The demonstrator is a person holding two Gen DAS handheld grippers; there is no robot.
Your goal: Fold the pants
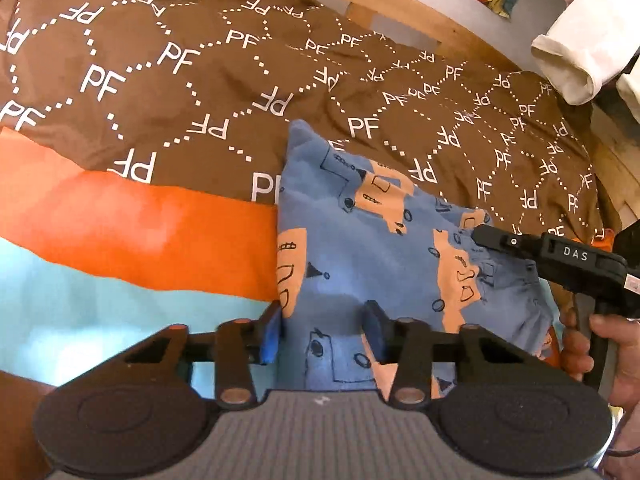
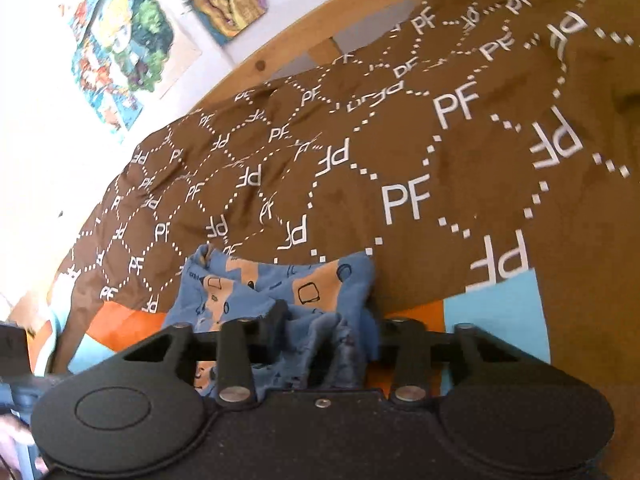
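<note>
The pants (image 1: pixel 380 248) are blue with orange vehicle prints and lie folded into a compact shape on the bed cover. My left gripper (image 1: pixel 324 328) is open, its blue-padded fingers straddling the pants' near left edge. My right gripper (image 1: pixel 484 234) reaches in from the right and rests on the pants' right side. In the right wrist view the right gripper (image 2: pixel 324 320) is open with bunched pants fabric (image 2: pixel 280 296) lying between its fingers.
The bed cover (image 1: pixel 180 92) is brown with white PF lettering, with an orange band (image 1: pixel 132 232) and a light blue band (image 1: pixel 80 304) near me. A wooden bed rail (image 1: pixel 420 20) runs behind. White cloth (image 1: pixel 576 52) hangs at the upper right. Colourful pictures (image 2: pixel 120 40) hang on the wall.
</note>
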